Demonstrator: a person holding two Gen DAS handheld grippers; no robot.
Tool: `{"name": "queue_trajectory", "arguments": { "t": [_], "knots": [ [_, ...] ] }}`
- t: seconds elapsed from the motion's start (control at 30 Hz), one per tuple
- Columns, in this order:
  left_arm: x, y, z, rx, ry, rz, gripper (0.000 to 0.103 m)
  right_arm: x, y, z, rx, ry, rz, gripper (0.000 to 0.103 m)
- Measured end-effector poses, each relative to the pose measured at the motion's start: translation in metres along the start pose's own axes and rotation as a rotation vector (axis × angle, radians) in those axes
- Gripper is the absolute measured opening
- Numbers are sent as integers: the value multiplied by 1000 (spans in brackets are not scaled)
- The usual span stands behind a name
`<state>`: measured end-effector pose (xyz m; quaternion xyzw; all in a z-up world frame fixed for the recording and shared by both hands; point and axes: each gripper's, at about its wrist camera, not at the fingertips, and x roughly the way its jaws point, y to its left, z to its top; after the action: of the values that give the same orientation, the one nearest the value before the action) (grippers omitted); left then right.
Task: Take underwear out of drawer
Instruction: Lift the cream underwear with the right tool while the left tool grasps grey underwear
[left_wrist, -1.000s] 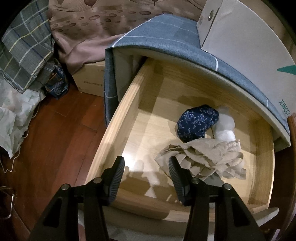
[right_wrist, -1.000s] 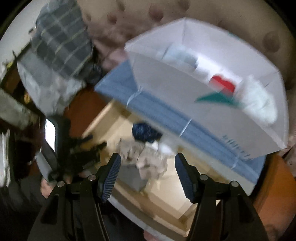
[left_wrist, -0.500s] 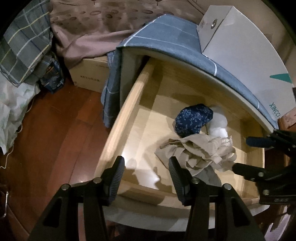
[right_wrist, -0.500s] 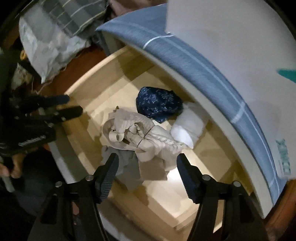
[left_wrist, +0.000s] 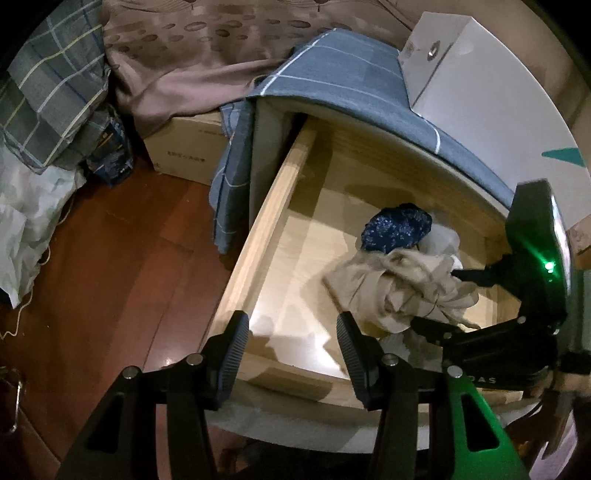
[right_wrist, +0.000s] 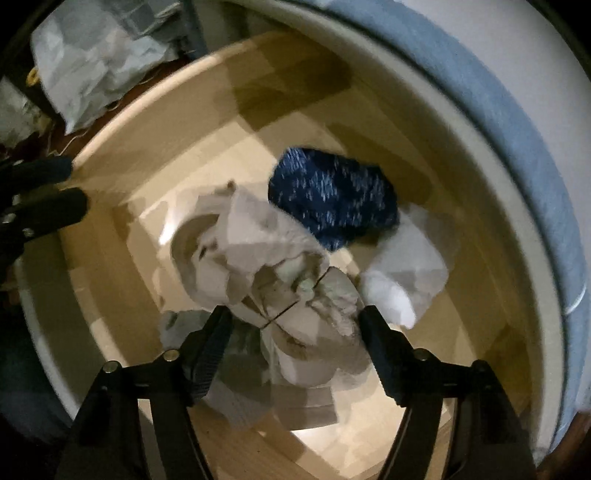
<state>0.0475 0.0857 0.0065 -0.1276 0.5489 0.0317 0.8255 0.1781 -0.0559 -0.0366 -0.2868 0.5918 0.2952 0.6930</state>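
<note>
While the left gripper (left_wrist: 291, 345) idles agape and empty over the drawer (left_wrist: 258, 251) front, the right gripper (right_wrist: 295, 332) points down, jaws opening astride the beige underwear (right_wrist: 258, 258) directly beneath, nothing yet gripped

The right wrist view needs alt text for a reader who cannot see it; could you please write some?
The right gripper, its jaws opening, straddles a crumpled beige garment in an open wooden drawer. A dark blue speckled garment and a white one lie behind.

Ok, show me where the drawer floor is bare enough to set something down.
Bare: the drawer floor along its left wall, left of the beige underwear. Crowded: the right side, with the navy piece, white piece and the opening right hand-held gripper.
</note>
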Motion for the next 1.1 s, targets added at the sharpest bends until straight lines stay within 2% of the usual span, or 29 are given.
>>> {"name": "queue_trajectory", "arguments": {
  "t": [0.1, 0.13, 0.17, 0.23, 0.37, 0.7, 0.9, 1.1],
  "knots": [
    [0, -1, 0, 6, -4, 14, 51, 7, -9, -4, 76, 9, -10, 66],
    [0, -2, -1, 9, -8, 20, 51, 10, -11, -6, 93, 15, -29, 52],
    [0, -3, -2, 13, -8, 24, 51, 12, -13, -8, 108, 20, -40, 52],
    [1, -4, -2, 21, -8, 32, 51, 10, -23, -13, 178, 0, 1, 50],
    [1, -6, -3, 15, -5, 26, 51, 9, -33, -23, 247, -9, 29, 49],
    [1, -20, 3, 71, 2, 7, 51, 13, -60, -56, 365, 111, 15, 49],
    [7, -44, 10, 194, 39, -31, 51, 15, -79, -80, 492, 174, 0, 49],
    [24, -80, 10, 351, 144, -69, 51, 18, -91, -89, 592, 221, -21, 49]
  ]
}}
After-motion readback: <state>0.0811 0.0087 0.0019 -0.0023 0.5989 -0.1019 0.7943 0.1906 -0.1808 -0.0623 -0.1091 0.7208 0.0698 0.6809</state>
